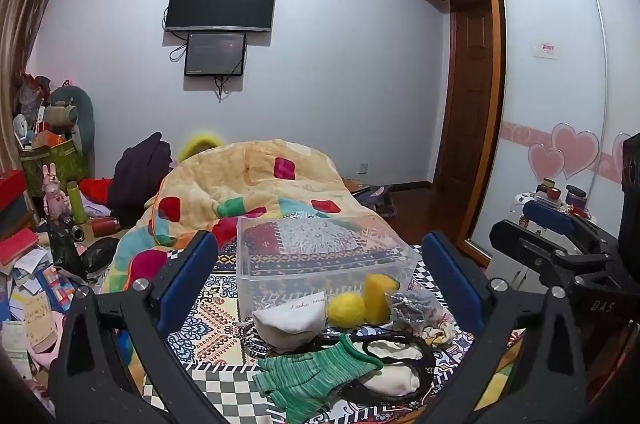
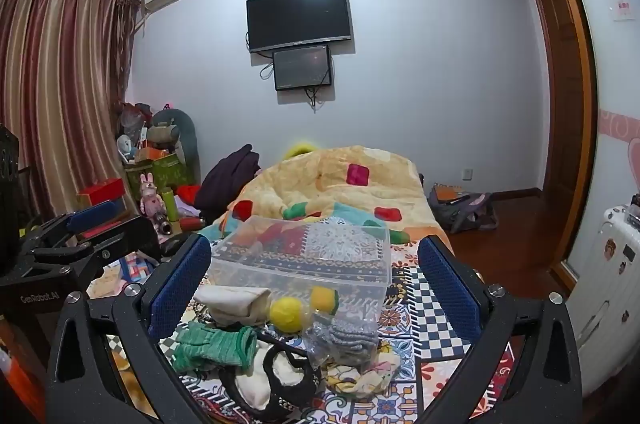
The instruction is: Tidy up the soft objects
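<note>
A clear plastic bin (image 1: 320, 256) (image 2: 312, 260) stands empty on the patterned bedspread. In front of it lies a pile of soft things: a white pouch (image 1: 288, 316) (image 2: 232, 302), a yellow ball (image 1: 346, 309) (image 2: 286, 313), a yellow sponge (image 1: 378, 298) (image 2: 325, 299), a bagged grey knit item (image 1: 416, 306) (image 2: 344, 340), a green glove (image 1: 312, 376) (image 2: 212, 344) and a black-and-cream piece (image 1: 392, 372) (image 2: 276, 380). My left gripper (image 1: 320, 280) is open and empty above the pile. My right gripper (image 2: 316, 284) is open and empty too, and shows in the left wrist view (image 1: 560, 224).
A rumpled yellow quilt (image 1: 256, 188) (image 2: 344, 180) covers the far bed. Clutter, boxes and toys (image 1: 52, 184) fill the left side. A wardrobe with sliding doors (image 1: 552, 104) and a white suitcase (image 2: 612, 280) stand at right. A TV (image 1: 221, 2) hangs on the wall.
</note>
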Motion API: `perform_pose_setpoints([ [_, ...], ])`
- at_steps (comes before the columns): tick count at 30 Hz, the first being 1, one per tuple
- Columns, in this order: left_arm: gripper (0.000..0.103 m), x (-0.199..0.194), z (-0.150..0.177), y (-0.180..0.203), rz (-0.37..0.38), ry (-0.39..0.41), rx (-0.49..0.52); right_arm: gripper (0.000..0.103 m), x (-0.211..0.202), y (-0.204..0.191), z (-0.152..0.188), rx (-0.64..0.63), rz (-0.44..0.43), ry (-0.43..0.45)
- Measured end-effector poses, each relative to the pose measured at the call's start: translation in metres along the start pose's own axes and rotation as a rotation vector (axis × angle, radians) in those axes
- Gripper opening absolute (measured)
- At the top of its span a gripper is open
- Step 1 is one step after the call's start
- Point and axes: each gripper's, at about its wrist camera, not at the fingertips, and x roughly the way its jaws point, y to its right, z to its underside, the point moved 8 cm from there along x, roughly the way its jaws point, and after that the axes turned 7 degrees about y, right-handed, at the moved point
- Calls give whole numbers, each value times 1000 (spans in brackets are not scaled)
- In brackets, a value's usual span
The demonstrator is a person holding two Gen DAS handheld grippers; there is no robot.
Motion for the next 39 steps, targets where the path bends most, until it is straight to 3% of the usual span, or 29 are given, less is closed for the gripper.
perform_pose_setpoints([
  [39, 103, 0, -1, -2, 3, -5, -3, 103, -2, -3, -4, 0, -8, 8],
])
